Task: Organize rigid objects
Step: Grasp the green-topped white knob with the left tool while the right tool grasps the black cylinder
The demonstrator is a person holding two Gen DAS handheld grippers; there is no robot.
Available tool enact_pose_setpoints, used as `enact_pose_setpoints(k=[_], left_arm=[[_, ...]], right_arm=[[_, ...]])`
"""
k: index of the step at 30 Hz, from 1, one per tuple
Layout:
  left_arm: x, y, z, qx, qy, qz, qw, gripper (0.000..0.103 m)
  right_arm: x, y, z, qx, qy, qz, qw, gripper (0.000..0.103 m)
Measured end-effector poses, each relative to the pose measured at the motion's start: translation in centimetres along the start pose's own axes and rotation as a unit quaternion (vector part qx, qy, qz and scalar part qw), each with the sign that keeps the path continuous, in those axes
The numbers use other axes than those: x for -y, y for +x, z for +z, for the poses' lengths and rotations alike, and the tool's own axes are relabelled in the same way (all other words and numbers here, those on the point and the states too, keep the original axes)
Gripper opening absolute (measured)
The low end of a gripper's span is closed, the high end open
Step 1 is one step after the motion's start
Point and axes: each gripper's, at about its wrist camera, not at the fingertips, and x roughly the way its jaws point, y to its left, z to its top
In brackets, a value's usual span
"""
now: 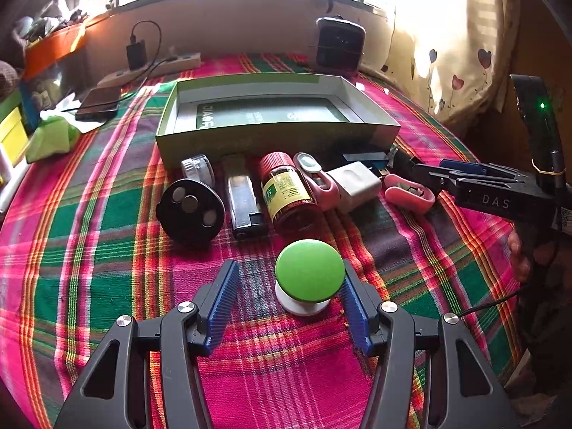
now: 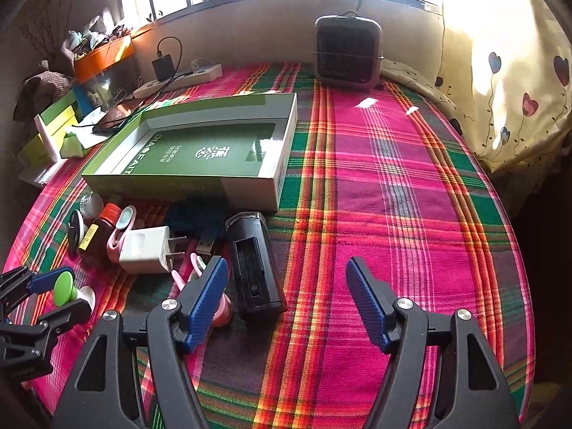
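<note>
Both my jaws spread wide, left gripper straddling the green-capped knob – unpinched, right gripper empty over plaid cloth, beside the black case, green box beyond.

Both cameras ride low behind their blue ribbed fingers, tilted steeply down over the pink-and-green plaid cloth and facing the window wall. The left view sits close before the row of small things; the right stands further right. Both share the open green cardboard box and the white plug adapter.
</note>
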Motion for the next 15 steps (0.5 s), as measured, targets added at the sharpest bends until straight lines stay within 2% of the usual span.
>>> enact_pose_setpoints(k=[9,15], left_arm=[[-0.9,0.0,0.1,0.003,-0.013,0.011,0.9998,0.052],[-1.2,0.1,0.2,0.007,-0.023,0.011,0.9997,0.048]], right_arm=[[-0.3,1.3,0.6,-0.022,-0.014,0.02,0.999,0.052],[-0.1,1.4,0.6,-0.023,-0.013,0.015,1.0,0.041]])
